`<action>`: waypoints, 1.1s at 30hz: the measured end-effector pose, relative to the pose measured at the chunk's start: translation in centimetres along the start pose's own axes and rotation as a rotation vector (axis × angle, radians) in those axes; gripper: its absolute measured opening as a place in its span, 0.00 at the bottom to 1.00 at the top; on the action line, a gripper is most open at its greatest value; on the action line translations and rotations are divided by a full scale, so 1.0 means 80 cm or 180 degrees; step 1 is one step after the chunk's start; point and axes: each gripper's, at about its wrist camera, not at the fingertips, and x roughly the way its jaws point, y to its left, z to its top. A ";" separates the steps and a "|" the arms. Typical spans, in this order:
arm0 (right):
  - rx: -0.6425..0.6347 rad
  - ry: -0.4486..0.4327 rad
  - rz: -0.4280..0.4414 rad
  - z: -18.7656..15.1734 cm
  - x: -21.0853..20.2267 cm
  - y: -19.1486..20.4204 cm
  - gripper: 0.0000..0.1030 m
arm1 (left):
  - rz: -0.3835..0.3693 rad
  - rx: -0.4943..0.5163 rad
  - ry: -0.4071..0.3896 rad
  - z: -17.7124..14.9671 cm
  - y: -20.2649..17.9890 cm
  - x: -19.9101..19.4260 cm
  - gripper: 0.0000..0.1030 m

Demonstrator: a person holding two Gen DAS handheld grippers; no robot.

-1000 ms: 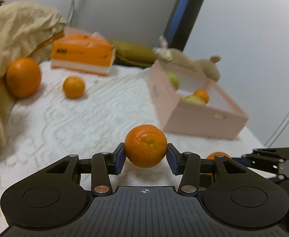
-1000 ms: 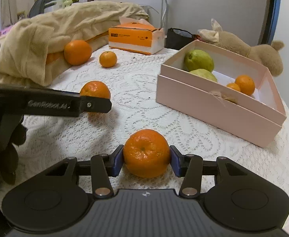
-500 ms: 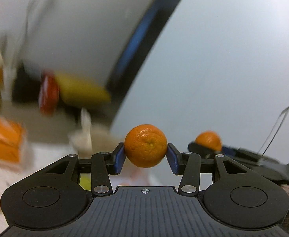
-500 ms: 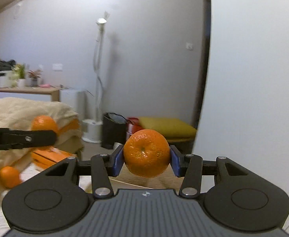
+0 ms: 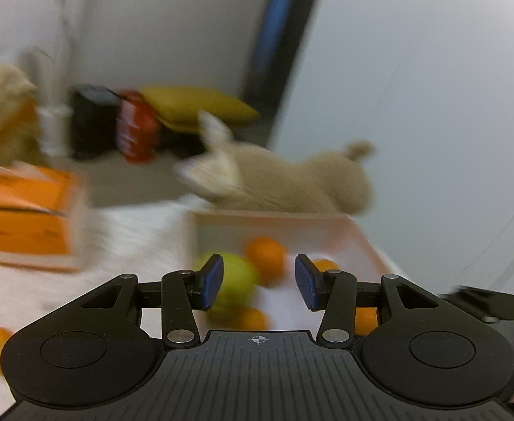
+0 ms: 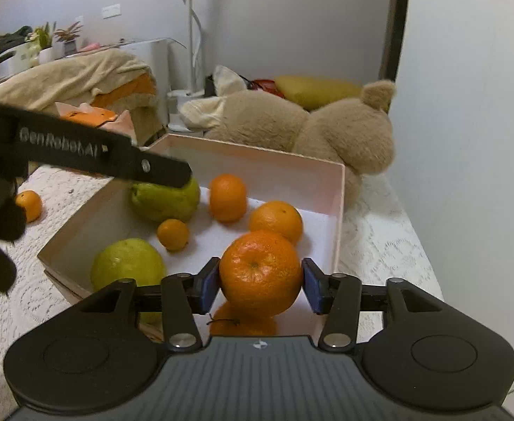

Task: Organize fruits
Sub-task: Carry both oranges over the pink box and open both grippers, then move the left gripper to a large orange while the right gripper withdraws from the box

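Both grippers tilt down over the pale pink cardboard box (image 6: 339, 210). The left gripper (image 5: 258, 282) stands spread and empty. The right gripper (image 6: 260, 282), its jaws just opening, flanks a round orange mandarin (image 6: 259, 272) above the box.

Empty left tool (image 5: 258, 282) hovers over the fruit-filled pink box (image 5: 348, 228).

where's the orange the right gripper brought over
In the right wrist view the orange sits between the just-opening right gripper pads, above the pink box.

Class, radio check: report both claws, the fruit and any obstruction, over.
Left claw open, empty. Right claw just opening, round orange mandarin between its pads, over pale pink cardboard box. Another orange beneath.
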 end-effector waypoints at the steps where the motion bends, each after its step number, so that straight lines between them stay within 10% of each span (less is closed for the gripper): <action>1: 0.0002 -0.0038 0.0007 0.000 -0.002 0.002 0.69 | 0.0134 0.0006 -0.0060 -0.001 0.009 -0.009 0.49; 13: -0.0205 -0.0369 0.0041 0.026 -0.045 0.041 0.69 | 0.1453 -0.0426 -0.0003 -0.033 0.210 -0.122 0.48; 22: -0.0694 -0.0390 0.0336 0.027 -0.059 0.138 0.70 | 0.1805 -0.0063 -0.0003 -0.047 0.215 -0.089 0.53; 25: -0.0931 -0.0408 0.0353 0.018 -0.066 0.161 0.70 | 0.1566 -0.0158 0.0058 -0.047 0.209 -0.107 0.55; 29: -0.1100 -0.0479 0.0392 0.010 -0.078 0.174 0.70 | 0.0474 -0.0562 -0.0008 -0.046 0.201 -0.146 0.50; 33: -0.1071 -0.0486 0.0460 0.010 -0.083 0.179 0.70 | 0.1170 -0.0182 -0.0045 -0.048 0.185 -0.142 0.48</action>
